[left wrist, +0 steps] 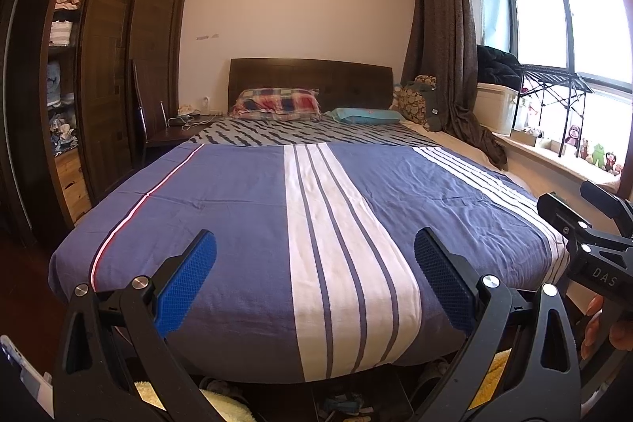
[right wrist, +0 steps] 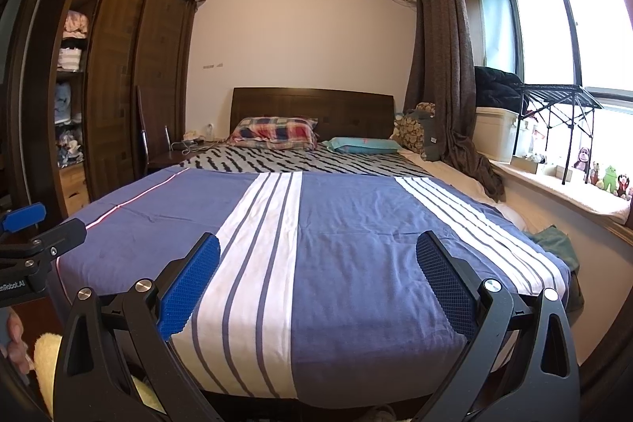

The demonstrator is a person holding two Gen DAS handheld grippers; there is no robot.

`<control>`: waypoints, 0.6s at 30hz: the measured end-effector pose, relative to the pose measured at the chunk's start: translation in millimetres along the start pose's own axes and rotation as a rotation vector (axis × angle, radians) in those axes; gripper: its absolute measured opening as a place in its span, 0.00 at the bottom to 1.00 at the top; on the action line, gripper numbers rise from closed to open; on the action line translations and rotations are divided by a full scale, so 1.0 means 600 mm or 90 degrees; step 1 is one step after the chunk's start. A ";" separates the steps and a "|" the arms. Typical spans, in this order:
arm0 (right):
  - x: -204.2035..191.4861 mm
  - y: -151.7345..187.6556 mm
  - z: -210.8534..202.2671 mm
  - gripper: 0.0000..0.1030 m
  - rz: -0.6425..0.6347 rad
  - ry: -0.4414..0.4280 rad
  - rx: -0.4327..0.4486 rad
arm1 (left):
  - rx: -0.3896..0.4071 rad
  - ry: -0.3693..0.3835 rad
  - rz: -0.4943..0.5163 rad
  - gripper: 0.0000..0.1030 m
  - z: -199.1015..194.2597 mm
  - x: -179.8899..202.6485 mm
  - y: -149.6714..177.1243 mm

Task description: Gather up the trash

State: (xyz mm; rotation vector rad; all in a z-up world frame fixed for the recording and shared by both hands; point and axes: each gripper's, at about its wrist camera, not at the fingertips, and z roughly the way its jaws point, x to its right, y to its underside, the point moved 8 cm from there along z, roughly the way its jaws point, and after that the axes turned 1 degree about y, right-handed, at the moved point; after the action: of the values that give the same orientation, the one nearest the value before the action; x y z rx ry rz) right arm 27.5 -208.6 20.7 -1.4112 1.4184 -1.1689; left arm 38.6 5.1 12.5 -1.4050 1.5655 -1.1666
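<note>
My left gripper (left wrist: 315, 281) is open at the foot of a bed, its blue pads wide apart with nothing between them. My right gripper (right wrist: 317, 283) is open too, empty, held beside it. The right gripper's black body (left wrist: 593, 244) shows at the right edge of the left wrist view. One blue pad of the left gripper (right wrist: 23, 216) shows at the left edge of the right wrist view. The bed's blue and white striped cover (left wrist: 336, 224) (right wrist: 336, 244) lies smooth. I see no clear piece of trash on it. Small cluttered items (left wrist: 344, 404) lie on the floor under the bed's foot.
A dark wardrobe (left wrist: 107, 66) with open shelves stands left, a nightstand (left wrist: 174, 133) with small items beside the headboard. Two pillows (right wrist: 273, 133) lie at the head. A green cloth (right wrist: 558, 244) hangs off the bed's right side. The window sill (right wrist: 573, 192) holds toys and a rack.
</note>
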 end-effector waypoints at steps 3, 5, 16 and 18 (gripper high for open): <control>-0.001 0.001 0.001 0.97 -0.001 -0.001 -0.002 | 0.001 0.000 0.000 0.92 0.000 0.000 -0.002; -0.001 0.002 0.001 0.97 -0.002 -0.002 -0.003 | 0.000 0.000 0.000 0.92 0.000 0.001 -0.001; -0.002 0.001 -0.001 0.97 -0.004 -0.004 -0.003 | 0.000 -0.001 0.000 0.92 0.000 -0.001 -0.001; -0.003 0.002 0.000 0.97 -0.006 -0.004 -0.004 | 0.002 -0.005 0.002 0.92 0.000 -0.001 -0.001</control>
State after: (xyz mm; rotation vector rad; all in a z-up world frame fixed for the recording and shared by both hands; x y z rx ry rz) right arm 27.1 -207.1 19.3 -1.4259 1.4131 -1.1655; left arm 38.9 6.0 13.1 -1.4031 1.5599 -1.1592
